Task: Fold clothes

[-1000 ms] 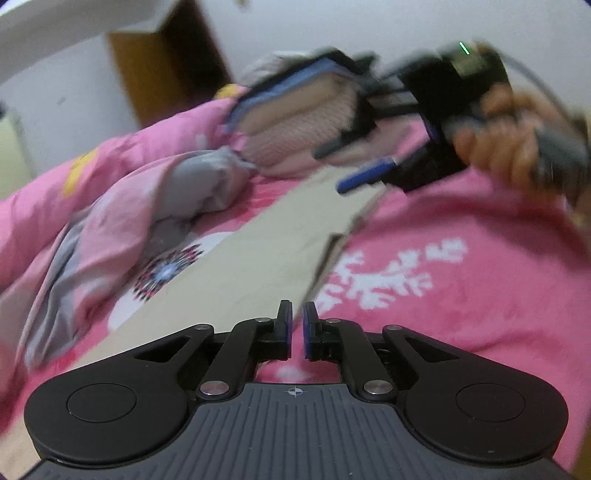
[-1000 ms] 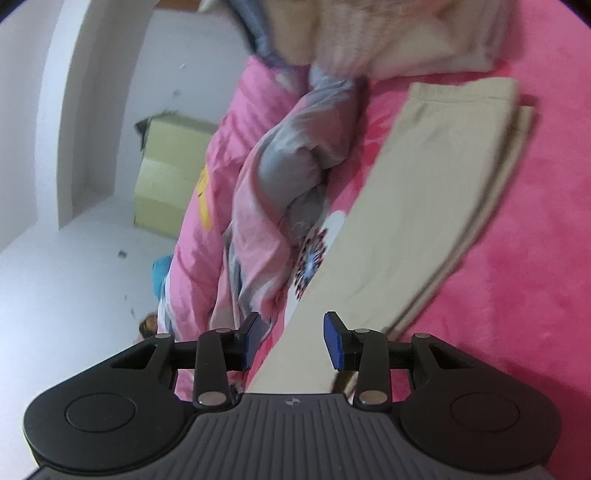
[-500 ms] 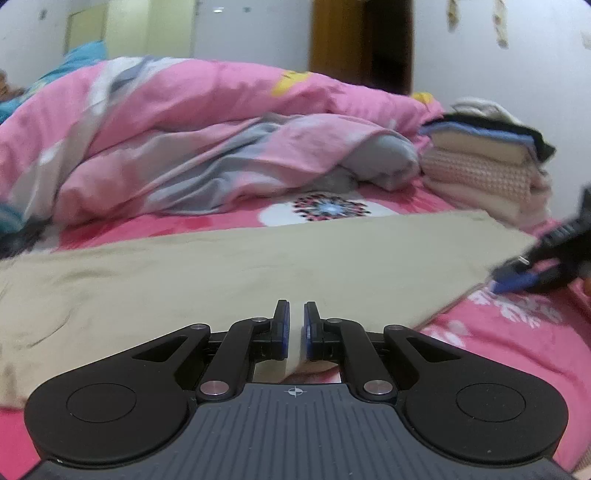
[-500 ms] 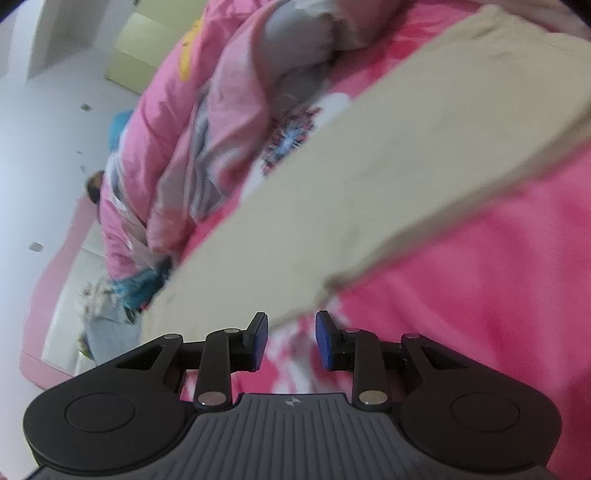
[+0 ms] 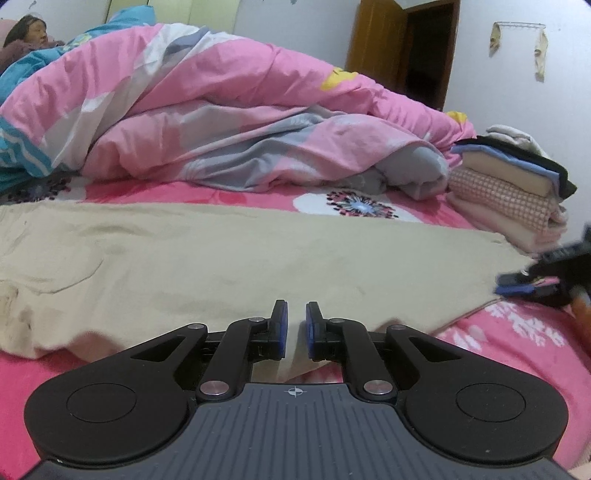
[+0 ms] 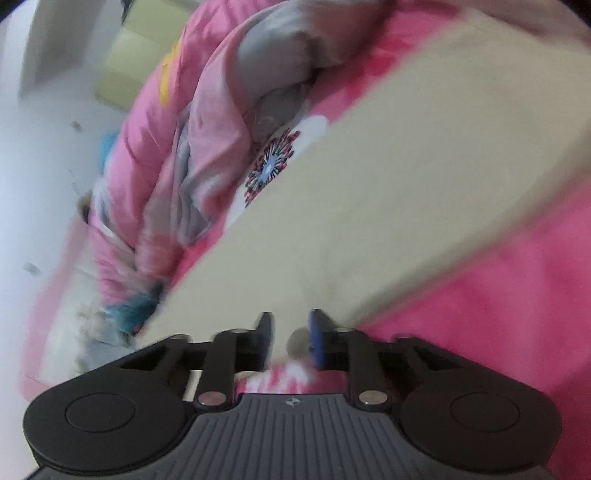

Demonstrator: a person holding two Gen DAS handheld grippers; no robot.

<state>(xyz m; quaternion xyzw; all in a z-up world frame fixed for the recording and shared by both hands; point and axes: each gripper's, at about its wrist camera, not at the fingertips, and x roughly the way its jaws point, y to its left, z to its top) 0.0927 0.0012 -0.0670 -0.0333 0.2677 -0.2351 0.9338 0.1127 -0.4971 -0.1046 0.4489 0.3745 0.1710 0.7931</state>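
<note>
Beige trousers (image 5: 258, 251) lie stretched flat across the pink bed sheet (image 5: 517, 350). My left gripper (image 5: 295, 325) sits at their near edge with a fold of the cloth pinched between its pads, and its jaws are just starting to open. My right gripper (image 6: 290, 336) is at the trousers' (image 6: 388, 203) right end. Its jaws are closing, with the cloth's edge between them and a gap still showing. In the left wrist view the right gripper (image 5: 528, 286) pokes in from the right at that same end.
A pink and grey quilt (image 5: 221, 122) is heaped along the far side of the bed. A stack of folded clothes (image 5: 509, 192) stands at the back right. A person's head (image 5: 31, 31) shows at the far left, and a brown door (image 5: 406, 44) stands behind.
The left view has rolled level and swung along the trousers to their near edge. The right gripper has dropped to the trousers' end and its jaws have narrowed.
</note>
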